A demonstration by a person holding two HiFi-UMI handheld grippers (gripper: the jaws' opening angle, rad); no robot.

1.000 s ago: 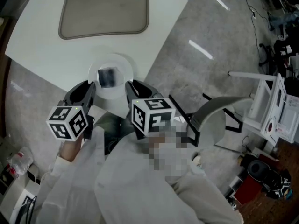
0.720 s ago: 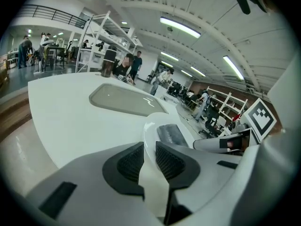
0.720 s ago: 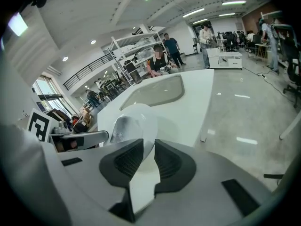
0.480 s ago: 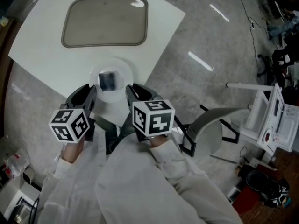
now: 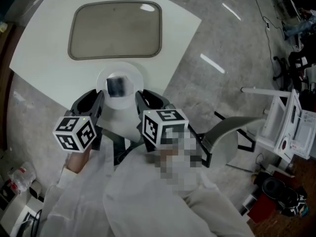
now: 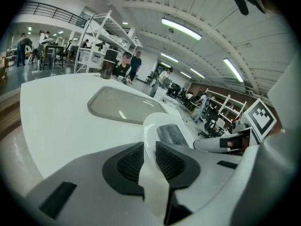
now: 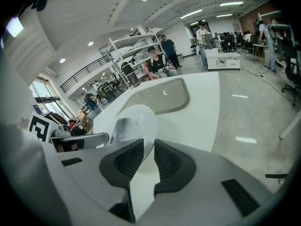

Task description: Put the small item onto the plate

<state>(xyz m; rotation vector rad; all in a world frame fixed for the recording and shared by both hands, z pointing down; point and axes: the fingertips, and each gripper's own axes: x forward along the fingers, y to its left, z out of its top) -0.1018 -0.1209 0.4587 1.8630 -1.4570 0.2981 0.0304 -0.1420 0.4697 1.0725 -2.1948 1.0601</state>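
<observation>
Both tools are only partly closed, each one pinching the rim of the same white plate [image 5: 129, 96]: the left gripper [image 5: 93, 101] has the left edge and the right gripper [image 5: 146, 100] the right edge, with the thin rim wedged between the dark pads in both gripper views. The small item [image 5: 116, 85], a dark blocky thing, is sitting on the plate. The 2 grippers point forward side by side from the person's chest, the left hand [image 5: 74, 160] low, and the plate is over the near edge of the white table [image 5: 47, 58], just in front of the grey tray [image 5: 117, 31].

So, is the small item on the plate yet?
Yes: the small item lies flat on the plate, near its middle.
</observation>
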